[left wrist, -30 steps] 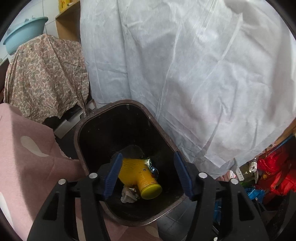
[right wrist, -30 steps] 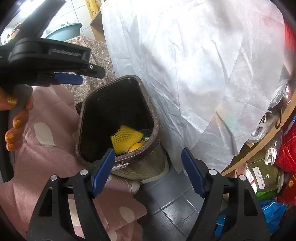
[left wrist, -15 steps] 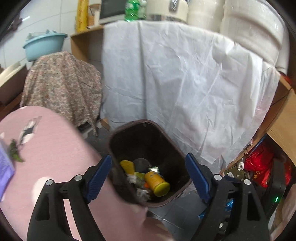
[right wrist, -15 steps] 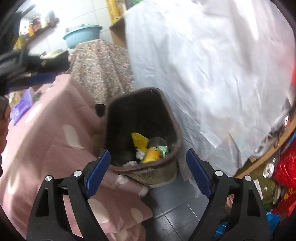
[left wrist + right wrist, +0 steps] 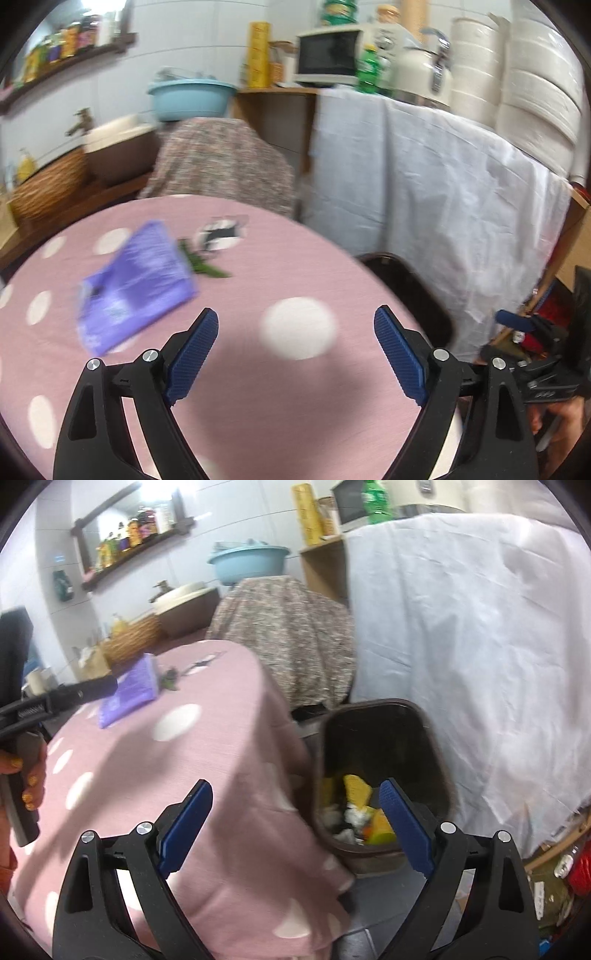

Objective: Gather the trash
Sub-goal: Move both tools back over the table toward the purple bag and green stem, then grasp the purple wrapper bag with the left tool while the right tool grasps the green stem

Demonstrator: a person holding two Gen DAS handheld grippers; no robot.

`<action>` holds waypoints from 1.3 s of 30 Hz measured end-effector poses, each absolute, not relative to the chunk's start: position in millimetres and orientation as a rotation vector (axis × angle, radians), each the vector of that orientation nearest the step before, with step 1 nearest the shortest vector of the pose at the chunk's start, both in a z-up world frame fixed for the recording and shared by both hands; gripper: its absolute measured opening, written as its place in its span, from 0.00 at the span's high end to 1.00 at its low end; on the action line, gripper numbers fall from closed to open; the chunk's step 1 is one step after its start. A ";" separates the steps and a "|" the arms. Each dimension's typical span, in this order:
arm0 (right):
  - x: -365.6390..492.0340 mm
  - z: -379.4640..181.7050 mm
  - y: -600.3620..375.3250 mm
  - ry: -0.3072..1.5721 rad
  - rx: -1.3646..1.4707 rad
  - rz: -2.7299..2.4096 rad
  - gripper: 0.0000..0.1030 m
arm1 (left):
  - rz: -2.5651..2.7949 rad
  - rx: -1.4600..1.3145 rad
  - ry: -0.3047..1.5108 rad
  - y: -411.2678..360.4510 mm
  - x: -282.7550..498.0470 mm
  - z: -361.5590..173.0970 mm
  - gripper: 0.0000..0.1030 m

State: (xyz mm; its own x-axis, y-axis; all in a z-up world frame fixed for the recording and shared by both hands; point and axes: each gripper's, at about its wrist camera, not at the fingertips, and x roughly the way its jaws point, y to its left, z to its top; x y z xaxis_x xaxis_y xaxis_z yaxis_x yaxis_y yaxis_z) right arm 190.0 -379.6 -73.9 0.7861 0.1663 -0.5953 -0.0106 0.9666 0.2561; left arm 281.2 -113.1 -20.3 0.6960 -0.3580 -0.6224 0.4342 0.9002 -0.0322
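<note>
Claws (image 5: 295,354) agape over table (image 5: 258,406)

The left gripper (image 5: 295,354) hangs with jaws wide over the pink dotted worktop (image 5: 258,406); a purple packet (image 5: 136,288) lies left of center.

White tiled walls (image 5: 229,520) carry a dark wooden shelf (image 5: 133,550) of bottles. A pink polka-dot cloth covers the surface (image 5: 258,387); a white sheet (image 5: 424,184) drapes furniture beside grey floor tiles (image 5: 388,904).
</note>
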 end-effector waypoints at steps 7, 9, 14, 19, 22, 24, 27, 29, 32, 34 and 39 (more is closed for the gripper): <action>194.2 -55.9 -339.6 0.655 0.221 0.191 0.09 | -0.265 0.090 0.660 -23.7 308.4 -23.6 0.17; 193.1 -49.9 -329.2 0.652 0.196 0.200 0.08 | -0.242 0.083 0.653 -0.1 321.1 -25.1 0.17; 192.2 -44.3 -313.5 0.657 0.166 0.219 0.08 | -0.235 0.089 0.654 40.9 355.7 -29.1 0.21; 191.1 -39.9 -301.4 0.659 0.141 0.229 0.08 | -0.268 0.096 0.700 47.9 379.0 -39.5 0.31; 192.4 -37.2 -295.9 0.659 0.123 0.230 0.08 | -0.300 0.127 0.710 39.6 387.2 -43.5 0.31; 193.0 -35.5 -293.0 0.660 0.116 0.232 0.08 | -0.320 0.104 0.726 38.4 394.3 -45.9 0.31; 193.4 -33.2 -289.2 0.659 0.107 0.235 0.08 | -0.332 0.109 0.766 33.7 403.7 -52.8 0.34; 194.0 -32.4 -287.6 0.661 0.100 0.237 0.08 | -0.327 0.137 0.775 31.0 406.0 -57.8 0.41; 196.2 -31.7 -285.1 0.668 0.097 0.249 0.08 | -0.325 0.168 0.779 28.7 403.9 -62.3 0.56; 197.7 -30.9 -282.7 0.672 0.100 0.260 0.08 | -0.329 0.176 0.779 27.9 400.9 -64.9 0.62; 204.9 -24.7 -272.9 0.676 0.088 0.290 0.08 | -0.315 0.182 0.772 25.9 398.4 -67.6 0.72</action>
